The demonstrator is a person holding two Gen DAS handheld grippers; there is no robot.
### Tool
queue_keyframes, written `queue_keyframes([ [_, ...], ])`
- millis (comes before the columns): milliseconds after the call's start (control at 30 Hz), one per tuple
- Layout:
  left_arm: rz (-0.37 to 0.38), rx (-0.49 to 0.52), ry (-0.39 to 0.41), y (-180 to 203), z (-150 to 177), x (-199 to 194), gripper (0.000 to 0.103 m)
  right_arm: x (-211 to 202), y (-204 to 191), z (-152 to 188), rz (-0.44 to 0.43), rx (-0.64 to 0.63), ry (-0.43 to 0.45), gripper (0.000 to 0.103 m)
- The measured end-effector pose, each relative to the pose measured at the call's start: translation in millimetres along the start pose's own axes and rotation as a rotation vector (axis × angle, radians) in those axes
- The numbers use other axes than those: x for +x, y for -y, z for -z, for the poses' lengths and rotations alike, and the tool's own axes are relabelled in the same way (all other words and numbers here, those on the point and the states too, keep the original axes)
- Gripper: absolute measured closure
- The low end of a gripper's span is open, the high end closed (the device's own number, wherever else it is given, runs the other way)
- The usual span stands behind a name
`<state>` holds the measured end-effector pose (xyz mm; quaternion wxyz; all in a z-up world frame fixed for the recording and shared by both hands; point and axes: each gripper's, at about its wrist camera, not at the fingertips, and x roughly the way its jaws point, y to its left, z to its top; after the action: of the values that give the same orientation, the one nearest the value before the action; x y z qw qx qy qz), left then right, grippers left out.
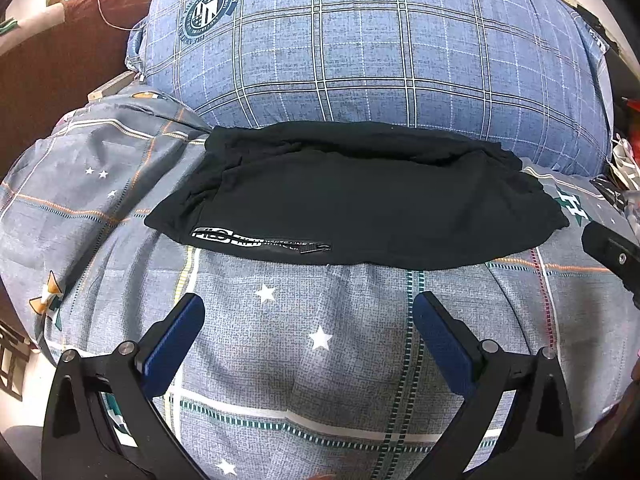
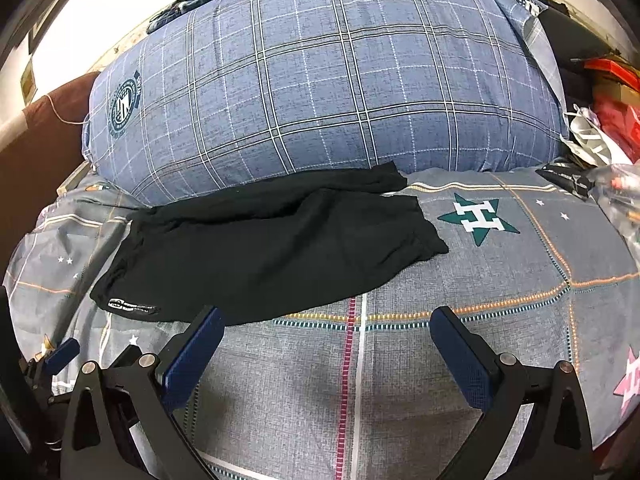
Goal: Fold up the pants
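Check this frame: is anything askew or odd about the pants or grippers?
Nothing damaged. The black pants lie folded on the bedsheet against the plaid pillow, but the layers are misaligned: a back layer pokes out past the right edge. Both the left gripper and right gripper are open and empty.

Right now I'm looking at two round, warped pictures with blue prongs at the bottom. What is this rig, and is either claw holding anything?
Each picture comes from a fisheye camera on a hand-held claw, looking forward along its two blue fingers. One view shows the left claw, the other the right claw. Both are open and hold nothing. Ahead, black pants lie partly folded on a grey patterned bedsheet, in front of a big blue plaid pillow. In the right view the left finger's tip overlaps the pants' near edge.
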<state>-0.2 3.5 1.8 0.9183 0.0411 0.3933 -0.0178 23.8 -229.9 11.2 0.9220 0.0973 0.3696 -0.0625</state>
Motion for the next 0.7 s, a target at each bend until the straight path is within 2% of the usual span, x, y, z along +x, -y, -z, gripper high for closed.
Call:
queue_keyframes([
  [300, 0.005, -0.006, -0.006, -0.4, -0.1, 0.7, 0.000, 3.0, -3.0, 0.3, -0.026, -0.025, -0.037, 0.000],
  [700, 0.006, -0.004, -0.010, 0.3, -0.1, 1.2, 0.000, 2.3, 1.9, -0.6, -0.037, -0.002, -0.035, 0.000],
])
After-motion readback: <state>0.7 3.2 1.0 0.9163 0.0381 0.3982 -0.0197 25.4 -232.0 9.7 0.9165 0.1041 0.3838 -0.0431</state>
